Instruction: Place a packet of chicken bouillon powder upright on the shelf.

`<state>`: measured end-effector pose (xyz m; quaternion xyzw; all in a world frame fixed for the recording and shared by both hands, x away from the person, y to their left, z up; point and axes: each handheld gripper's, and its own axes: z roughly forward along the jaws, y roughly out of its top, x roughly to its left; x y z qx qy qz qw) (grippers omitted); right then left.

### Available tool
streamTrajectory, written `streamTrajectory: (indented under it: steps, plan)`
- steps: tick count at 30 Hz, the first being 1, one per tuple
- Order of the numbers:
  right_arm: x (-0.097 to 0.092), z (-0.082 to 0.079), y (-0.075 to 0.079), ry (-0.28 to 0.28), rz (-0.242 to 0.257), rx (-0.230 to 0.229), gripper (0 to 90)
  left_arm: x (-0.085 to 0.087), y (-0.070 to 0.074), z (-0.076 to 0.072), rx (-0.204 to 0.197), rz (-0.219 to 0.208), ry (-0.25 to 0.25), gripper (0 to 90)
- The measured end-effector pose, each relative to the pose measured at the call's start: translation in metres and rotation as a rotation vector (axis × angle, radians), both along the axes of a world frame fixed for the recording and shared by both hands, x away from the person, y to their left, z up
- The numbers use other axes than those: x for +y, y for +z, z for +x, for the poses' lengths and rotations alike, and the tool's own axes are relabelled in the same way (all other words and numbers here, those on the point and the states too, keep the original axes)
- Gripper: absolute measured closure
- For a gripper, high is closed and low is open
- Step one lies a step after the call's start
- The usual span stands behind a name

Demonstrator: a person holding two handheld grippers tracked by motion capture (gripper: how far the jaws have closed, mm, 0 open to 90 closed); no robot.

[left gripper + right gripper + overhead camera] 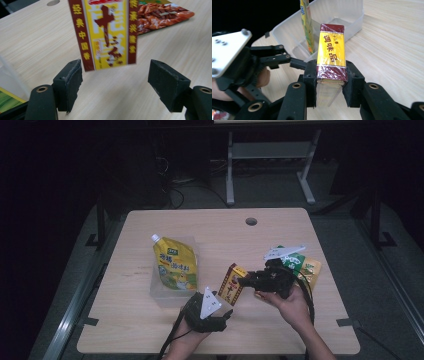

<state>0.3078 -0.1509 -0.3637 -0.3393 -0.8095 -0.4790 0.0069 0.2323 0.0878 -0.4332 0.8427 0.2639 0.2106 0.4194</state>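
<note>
1. Setting: a dark room; one pale wooden counter [280,225] with a round cable hole near its far edge. Two metal frame legs stand on the floor beyond it.
2. One clear plastic tub [170,292] lies ahead and to the left of the left claw [220,316]. One yellow spouted pouch [174,264] leans up out of it.
3. Snack packets [302,265], at least two, lie behind the right claw [241,281], flat on the counter; the exact count is partly hidden by the hand.
4. One red-and-yellow seasoning box [330,58] is clamped between the pads of the right claw, clear of the counter. Its long axis runs on past the claw tips, towards the tub.
5. Left claw: jaws stand apart with nothing between the pads; the box hangs just ahead of its tips, untouched.
6. Judgement: the tub lies straight beyond the box's free end, nearer the left hand, yet the right claw has the load. The coming move turns on carrying the box leftward over the tub rim.
</note>
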Motion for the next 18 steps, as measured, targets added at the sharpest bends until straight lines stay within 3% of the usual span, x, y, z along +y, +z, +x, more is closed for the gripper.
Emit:
streamTrajectory:
  steps: [3,12,16,18]
  plan:
    - [0.002,0.004,0.004,0.026,-0.02,-0.021,66.8,0.0,-0.001,-0.003,0.007,-0.009,-0.012,21.1]
    - [0.013,0.016,0.015,0.119,-0.086,-0.09,66.8,-0.004,-0.005,-0.013,0.004,0.004,-0.085,19.5]
    - [0.019,0.02,0.021,0.164,-0.084,-0.115,66.8,-0.007,-0.007,-0.016,0.002,0.015,-0.111,19.4]
    - [0.023,0.022,0.024,0.187,-0.077,-0.122,66.9,-0.009,-0.009,-0.018,0.021,0.013,-0.119,19.4]
